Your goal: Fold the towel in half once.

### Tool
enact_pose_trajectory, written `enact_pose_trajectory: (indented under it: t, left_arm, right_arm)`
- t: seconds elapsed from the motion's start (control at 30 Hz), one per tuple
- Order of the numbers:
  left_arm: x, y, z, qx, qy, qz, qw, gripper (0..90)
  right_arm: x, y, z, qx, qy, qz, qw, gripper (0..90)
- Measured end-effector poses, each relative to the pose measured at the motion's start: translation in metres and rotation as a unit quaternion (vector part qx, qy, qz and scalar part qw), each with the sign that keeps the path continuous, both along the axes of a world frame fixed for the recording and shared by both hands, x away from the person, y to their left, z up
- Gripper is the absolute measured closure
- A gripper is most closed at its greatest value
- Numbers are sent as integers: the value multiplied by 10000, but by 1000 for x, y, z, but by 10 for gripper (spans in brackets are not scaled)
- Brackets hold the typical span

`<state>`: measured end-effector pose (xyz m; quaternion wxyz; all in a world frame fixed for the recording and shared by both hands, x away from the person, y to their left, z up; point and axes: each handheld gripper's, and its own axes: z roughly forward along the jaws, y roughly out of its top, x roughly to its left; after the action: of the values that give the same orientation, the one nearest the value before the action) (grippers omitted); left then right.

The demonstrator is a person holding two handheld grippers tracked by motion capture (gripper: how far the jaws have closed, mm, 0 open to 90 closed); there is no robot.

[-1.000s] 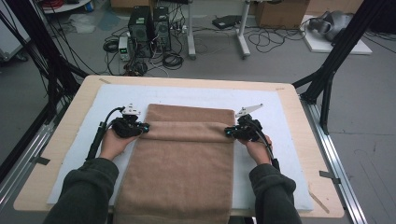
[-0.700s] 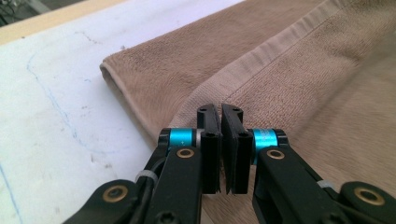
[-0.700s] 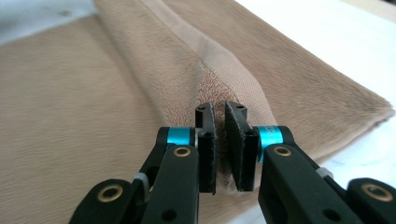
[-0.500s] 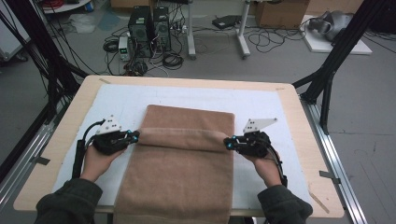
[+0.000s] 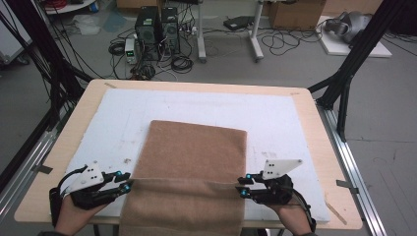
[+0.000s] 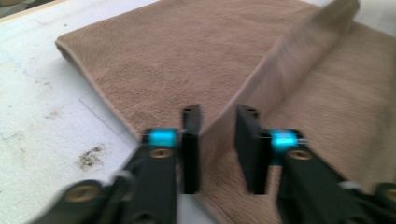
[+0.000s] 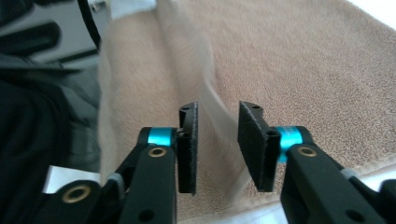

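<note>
A brown towel [image 5: 192, 167] lies on the white mat [image 5: 275, 118] that covers the wooden table [image 5: 314, 128], a little left of the middle, with its near part hanging over the table's near edge. Its far edge sits square and flat on the mat, well short of the mat's far side. Across the near part runs a fold line from left to right, where a doubled layer ends. The left gripper [image 5: 125, 182] sits at the left end of that line and the right gripper [image 5: 242, 186] at the right end, each held in a hand that comes in from the near side. In the left gripper view the left gripper [image 6: 218, 140] has its jaws parted, having just been opening; the raised towel [image 6: 196, 60] edge stands between them, blurred, and the pads do not press on it. In the right gripper view the right gripper [image 7: 218, 135] shows the same: its jaws have just been opening, a gap shows on each side of the blurred towel [image 7: 299, 70] edge, and the cloth is let go. The person's dark sleeve shows at the left of that view.
</note>
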<state>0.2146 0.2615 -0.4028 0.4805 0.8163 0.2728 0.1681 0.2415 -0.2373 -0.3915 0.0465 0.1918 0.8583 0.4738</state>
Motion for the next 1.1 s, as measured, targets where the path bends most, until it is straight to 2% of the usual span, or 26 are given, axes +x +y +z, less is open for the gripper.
enact_pose_trajectory:
  t: [0.1, 0.17, 0.2, 0.23, 0.3, 0.37, 0.47, 0.53, 0.6, 0.63, 0.67, 0.7, 0.73, 0.77, 0.8, 0.87, 0.9, 0.93, 0.97, 1.0, 1.03, 1.07, 1.1]
  left_arm:
    - [3, 0, 6, 20, -20, 37, 10000, 622]
    - [12, -1, 7, 90, -32, 84, 9999, 615]
    - [17, -2, 6, 50, -11, 121, 9999, 608]
    - [23, -3, 4, 53, 1, 162, 9999, 598]
    - [36, -7, 1, 69, 55, 274, 9996, 581]
    - [50, -11, -3, 106, 98, 337, 9993, 569]
    - [73, -20, -5, 174, 160, 480, 9986, 570]
    - [93, -26, -6, 120, 406, 512, 9978, 571]
    - [116, -33, -10, 194, 716, 587, 9955, 556]
    - [123, -35, -11, 230, 775, 605, 9949, 533]
    - [132, -38, -14, 323, 737, 702, 9943, 532]
    - [144, -39, -16, 285, 842, 829, 9926, 530]
    - [150, -39, -18, 247, 824, 939, 9919, 517]
    - [159, -40, -21, 289, 816, 1110, 9900, 508]
    - [169, -40, -24, 330, 829, 1269, 9879, 498]
    - [180, -41, -29, 289, 822, 1440, 9857, 480]
    - [184, -41, -33, 202, 865, 1494, 9848, 480]
    - [189, -42, -36, 255, 1009, 1494, 9833, 479]
    - [193, -44, -40, 316, 1074, 1494, 9824, 467]
    - [195, -46, -42, 376, 1130, 1449, 9823, 484]
    - [195, -48, -43, 339, 1039, 1421, 9838, 518]
    - [196, -49, -43, 264, 1064, 1350, 9848, 628]
    - [196, -51, -43, 216, 1098, 1373, 9842, 737]
  right_arm:
    - [8, -5, 0, 24, 22, -218, 9998, 611]
    - [18, -6, -2, -67, 51, -350, 9994, 581]
    - [24, -6, -3, -93, 99, -392, 9991, 560]
    - [30, -6, -5, -180, 84, -487, 9986, 538]
    - [42, -7, -7, -103, 137, -632, 9979, 510]
    - [53, -8, -8, -241, 27, -879, 9958, 471]
    - [77, -11, -12, -350, 37, -1116, 9931, 450]
    - [94, -12, -15, -486, 97, -1303, 9902, 420]
    - [111, -13, -18, -491, 215, -1487, 9874, 379]
    - [120, -13, -21, -406, 374, -1522, 9868, 366]
    - [126, -13, -21, -406, 409, -1527, 9866, 356]
    - [132, -11, -22, -486, 393, -1568, 9857, 353]
    - [140, -10, -23, -541, 361, -1594, 9851, 352]
    - [145, -9, -24, -545, 405, -1616, 9845, 346]
    - [152, -7, -26, -609, 440, -1626, 9838, 337]
    - [165, -3, -32, -923, 517, -1710, 9796, 328]
    - [170, -2, -36, -1015, 531, -1732, 9782, 326]
    - [175, -1, -40, -1091, 553, -1749, 9770, 325]
    - [178, 0, -44, -1149, 563, -1777, 9757, 328]
    - [181, 0, -49, -1086, 645, -1819, 9752, 338]
    - [182, -1, -50, -1003, 654, -1864, 9751, 402]
    - [182, -1, -49, -920, 643, -1803, 9772, 549]
    - [183, -2, -49, -812, 748, -1625, 9805, 708]
